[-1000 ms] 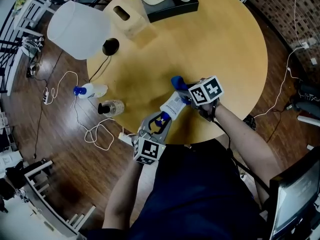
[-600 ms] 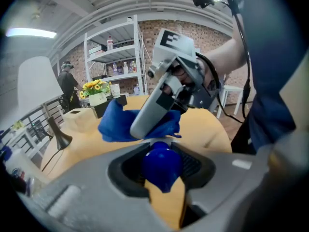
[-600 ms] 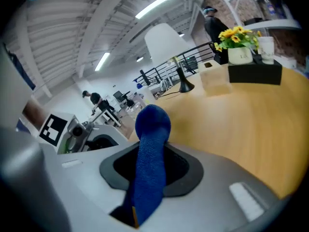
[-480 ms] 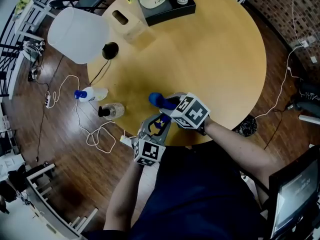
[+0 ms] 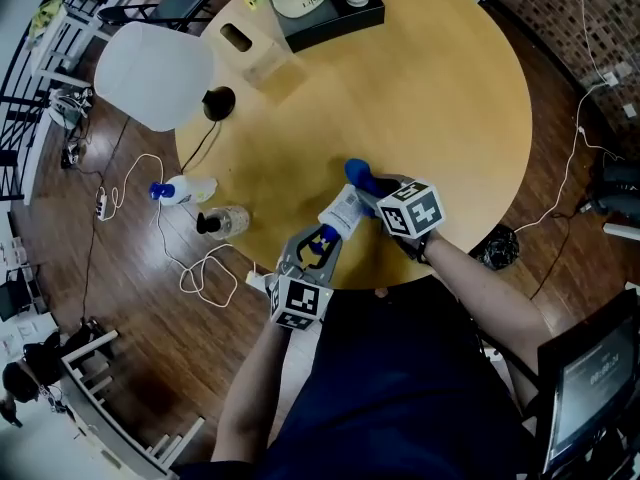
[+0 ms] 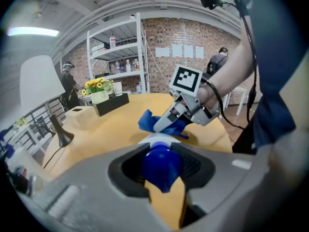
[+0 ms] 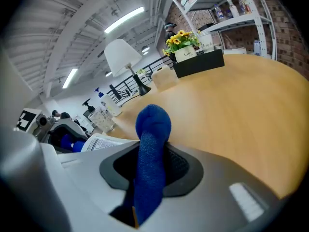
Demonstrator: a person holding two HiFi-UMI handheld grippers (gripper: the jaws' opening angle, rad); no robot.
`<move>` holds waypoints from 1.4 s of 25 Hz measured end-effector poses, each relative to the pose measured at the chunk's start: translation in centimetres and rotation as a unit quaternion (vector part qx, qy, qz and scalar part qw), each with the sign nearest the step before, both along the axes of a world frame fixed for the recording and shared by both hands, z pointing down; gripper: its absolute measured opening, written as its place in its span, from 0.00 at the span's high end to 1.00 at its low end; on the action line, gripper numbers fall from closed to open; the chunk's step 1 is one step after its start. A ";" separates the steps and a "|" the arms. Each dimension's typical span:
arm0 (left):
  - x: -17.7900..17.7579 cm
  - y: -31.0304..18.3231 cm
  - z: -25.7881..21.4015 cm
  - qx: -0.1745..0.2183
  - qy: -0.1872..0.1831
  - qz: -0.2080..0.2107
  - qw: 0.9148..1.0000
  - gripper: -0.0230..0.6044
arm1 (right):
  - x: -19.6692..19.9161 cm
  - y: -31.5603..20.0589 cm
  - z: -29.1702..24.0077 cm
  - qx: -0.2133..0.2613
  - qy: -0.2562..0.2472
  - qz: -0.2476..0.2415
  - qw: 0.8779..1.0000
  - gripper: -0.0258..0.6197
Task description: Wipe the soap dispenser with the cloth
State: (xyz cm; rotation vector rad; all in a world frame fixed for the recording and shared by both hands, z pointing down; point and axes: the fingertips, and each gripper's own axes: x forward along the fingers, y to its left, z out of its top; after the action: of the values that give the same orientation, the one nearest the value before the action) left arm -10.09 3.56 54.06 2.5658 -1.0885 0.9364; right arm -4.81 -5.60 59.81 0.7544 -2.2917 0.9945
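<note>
Left gripper [image 5: 322, 243] jaws clenched on the blue pump top of the soap dispenser [image 5: 343, 211]. Right gripper [image 5: 378, 193] jaws clamped on the blue cloth [image 5: 360, 176], wad poking out past the tips.

Change: half a second back the right gripper and cloth were swung left and lower, over the bottle close to the left gripper. Now they are out at the bottle's far end, about where they were a second ago. Left gripper unmoved. Looks like one back-and-forth stroke along the body, so wiping is under way and more passes are likely.

Dispenser: white body, printed label, blue pump. It is held slanted at lower centre, over the near edge of the tabletop [image 5: 450, 98], base toward the cloth. Cloth touching the base or just beside it: cannot tell.
</note>
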 end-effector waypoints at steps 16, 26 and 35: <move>-0.4 -0.6 0.2 -0.013 0.003 -0.017 1.000 0.74 | -4.1 5.3 -6.3 0.163 -0.083 -0.050 0.982 0.79; -0.4 -0.5 0.3 -0.016 0.005 -0.016 1.000 0.75 | 0.2 1.9 -1.3 0.088 -0.040 0.035 0.995 0.79; -0.5 -0.8 0.7 -0.022 -0.013 0.009 1.000 0.74 | 1.7 0.8 0.7 0.016 0.004 0.060 0.998 0.79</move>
State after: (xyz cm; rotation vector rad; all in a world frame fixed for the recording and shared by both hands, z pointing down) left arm -10.60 2.77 54.80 2.5393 -1.0406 0.9885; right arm -3.11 -4.80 60.50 0.9163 -2.2831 1.0081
